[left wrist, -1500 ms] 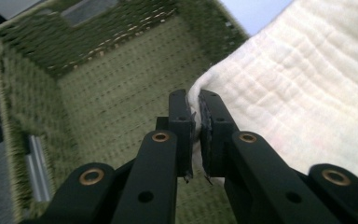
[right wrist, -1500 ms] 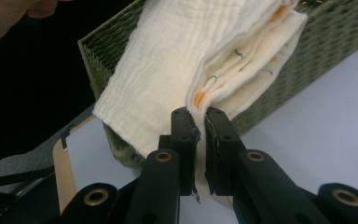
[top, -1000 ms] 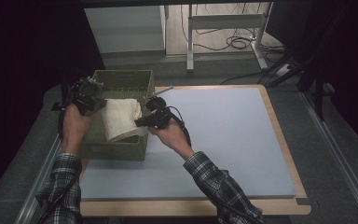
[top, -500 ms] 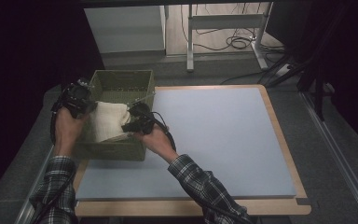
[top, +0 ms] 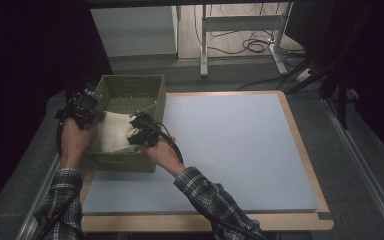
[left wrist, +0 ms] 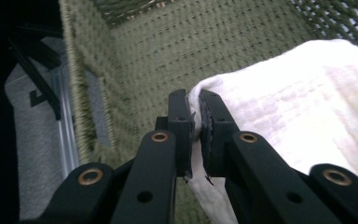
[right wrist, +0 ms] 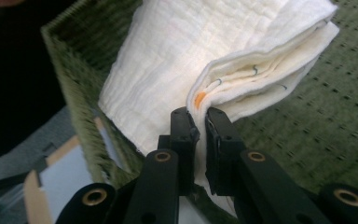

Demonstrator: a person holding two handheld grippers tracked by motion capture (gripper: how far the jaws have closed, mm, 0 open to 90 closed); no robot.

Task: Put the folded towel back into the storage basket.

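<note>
Both grippers, left (left wrist: 195, 135) and right (right wrist: 200, 140), clamp the folded white cloth (top: 116, 131) by opposite edges, inside the green basket (top: 152, 90).

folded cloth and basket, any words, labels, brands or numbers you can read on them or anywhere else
None can be read.
The cream folded cloth bears only a small orange mark and a few dark stitches at its folded edge, no letters.
The green woven basket shows plain weave, no tag or label.
The blue mat is plain.
</note>
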